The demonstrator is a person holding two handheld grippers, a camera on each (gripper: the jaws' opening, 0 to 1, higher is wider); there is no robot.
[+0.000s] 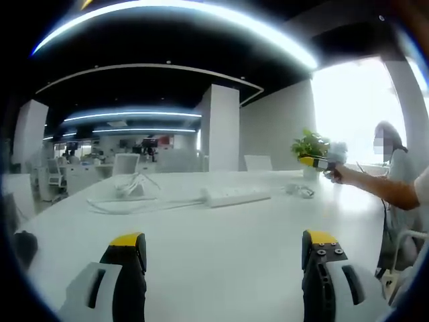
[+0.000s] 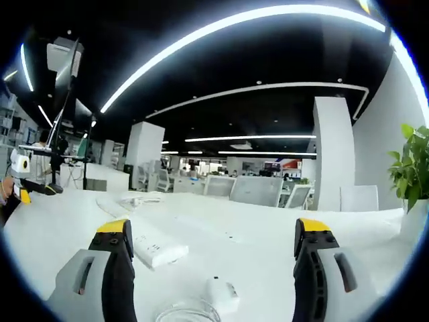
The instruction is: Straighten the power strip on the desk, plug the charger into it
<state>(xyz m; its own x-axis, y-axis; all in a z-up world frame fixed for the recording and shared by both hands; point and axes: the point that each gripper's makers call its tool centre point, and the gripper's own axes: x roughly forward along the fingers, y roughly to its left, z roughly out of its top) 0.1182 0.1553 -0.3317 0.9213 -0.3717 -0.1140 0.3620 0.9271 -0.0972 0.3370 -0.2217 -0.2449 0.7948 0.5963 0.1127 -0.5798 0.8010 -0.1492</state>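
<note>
In the left gripper view a white power strip lies across the middle of the white desk, its cable trailing left. A small charger with its cord rests to the right of it. My left gripper is open, well short of the strip, with nothing between its jaws. My right gripper hovers beyond the charger in a person's hand. In the right gripper view my right gripper is open above the desk. The white charger and its coiled cord lie low between its jaws. The power strip sits by its left finger.
A potted plant stands at the desk's far right edge, its leaves also at the right of the right gripper view. A loose white cable heap lies left of the strip. A stand rises at the left. Office chairs and pillars sit behind.
</note>
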